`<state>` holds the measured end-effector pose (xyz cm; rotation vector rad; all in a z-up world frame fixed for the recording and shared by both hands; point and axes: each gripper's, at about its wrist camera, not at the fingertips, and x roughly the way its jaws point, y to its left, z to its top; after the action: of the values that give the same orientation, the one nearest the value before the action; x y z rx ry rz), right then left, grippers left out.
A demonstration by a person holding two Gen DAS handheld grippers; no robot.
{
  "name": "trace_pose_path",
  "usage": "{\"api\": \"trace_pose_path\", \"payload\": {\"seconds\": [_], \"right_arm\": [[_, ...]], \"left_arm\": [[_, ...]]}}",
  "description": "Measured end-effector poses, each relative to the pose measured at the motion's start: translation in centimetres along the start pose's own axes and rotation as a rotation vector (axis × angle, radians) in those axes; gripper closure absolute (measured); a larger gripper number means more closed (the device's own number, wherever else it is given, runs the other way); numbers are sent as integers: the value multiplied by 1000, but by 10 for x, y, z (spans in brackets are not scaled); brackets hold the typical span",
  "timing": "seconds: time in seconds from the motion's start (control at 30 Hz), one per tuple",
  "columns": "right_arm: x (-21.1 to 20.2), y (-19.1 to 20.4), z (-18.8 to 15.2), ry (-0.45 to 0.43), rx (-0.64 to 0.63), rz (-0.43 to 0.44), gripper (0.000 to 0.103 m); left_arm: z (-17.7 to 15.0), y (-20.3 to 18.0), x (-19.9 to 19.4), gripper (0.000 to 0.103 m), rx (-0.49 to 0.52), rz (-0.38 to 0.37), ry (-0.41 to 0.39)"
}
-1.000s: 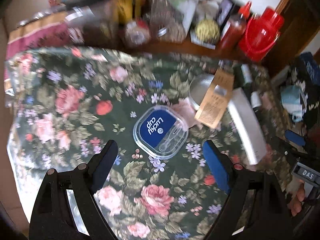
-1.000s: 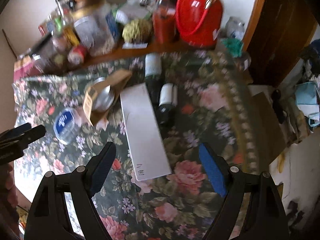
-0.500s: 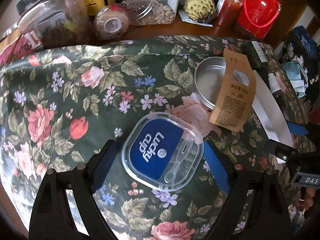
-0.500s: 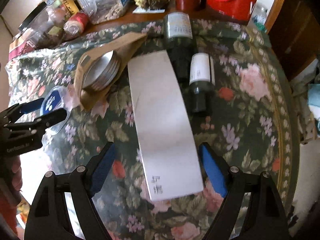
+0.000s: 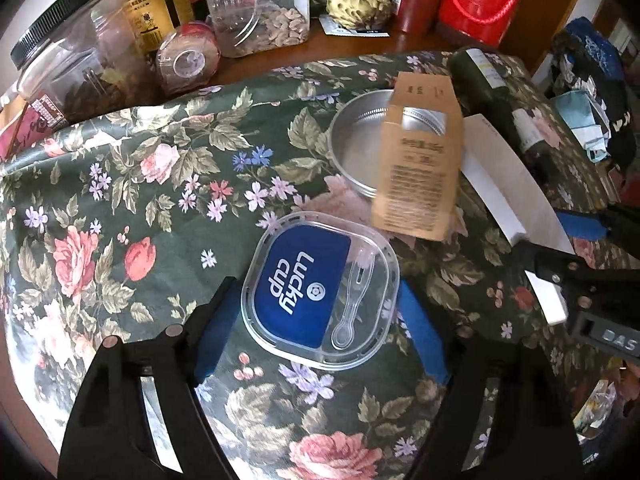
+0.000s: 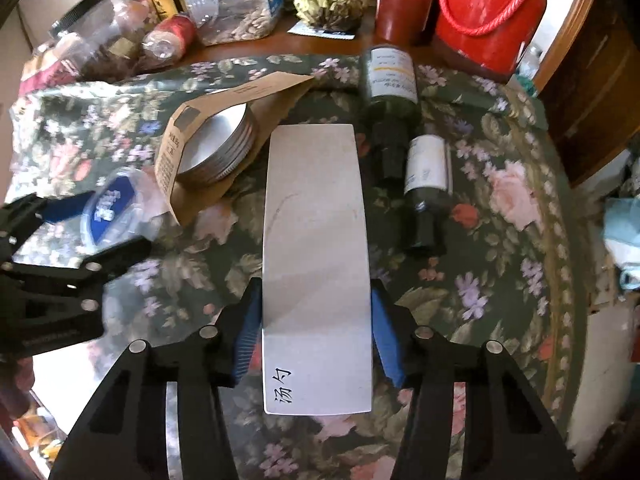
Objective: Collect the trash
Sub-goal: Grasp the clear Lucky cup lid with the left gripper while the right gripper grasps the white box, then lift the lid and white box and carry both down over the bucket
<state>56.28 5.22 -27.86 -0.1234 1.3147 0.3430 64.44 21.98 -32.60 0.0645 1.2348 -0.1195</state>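
Lower now, closing right tongs (image 6: 316, 332) astride white sleeve (image 6: 316, 248).

The worktop (image 6: 520, 216) wears a dark floral cloth. Flat on it lies a clear plastic lid (image 5: 320, 292) with a blue label, and beside that a shallow metal tin (image 5: 360, 152) sits in a brown paper sleeve (image 5: 420, 184). A long white paper sleeve (image 6: 316, 248) stretches alongside, with two dark bottles (image 6: 400, 120) on their sides just beyond. Jars and a red jug (image 6: 488, 12) crowd the bare wooden far edge.
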Motion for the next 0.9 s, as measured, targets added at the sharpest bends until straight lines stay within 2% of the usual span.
{"api": "trace_pose_path", "payload": {"seconds": [0.1,0.27,0.37,0.57,0.9], "right_arm": [[-8,-5,-8,6,17,46,55],[-31,-6,-16,-23,20,80,55],[-49,-9,-21,-46,21,94,55],[-79,-17,-16,-124,33,101,55],[-161,-54,-21,-334,48,107,55]], "left_arm": [[-10,-3,-8,29,0,-7,11],[-19,3,-26,30,-84,1,0],[-19,10,-45,30,-132,8,-36],[-12,8,-97,30,-193,40,-149],[-3,-32,-195,30,-239,65,-364]]}}
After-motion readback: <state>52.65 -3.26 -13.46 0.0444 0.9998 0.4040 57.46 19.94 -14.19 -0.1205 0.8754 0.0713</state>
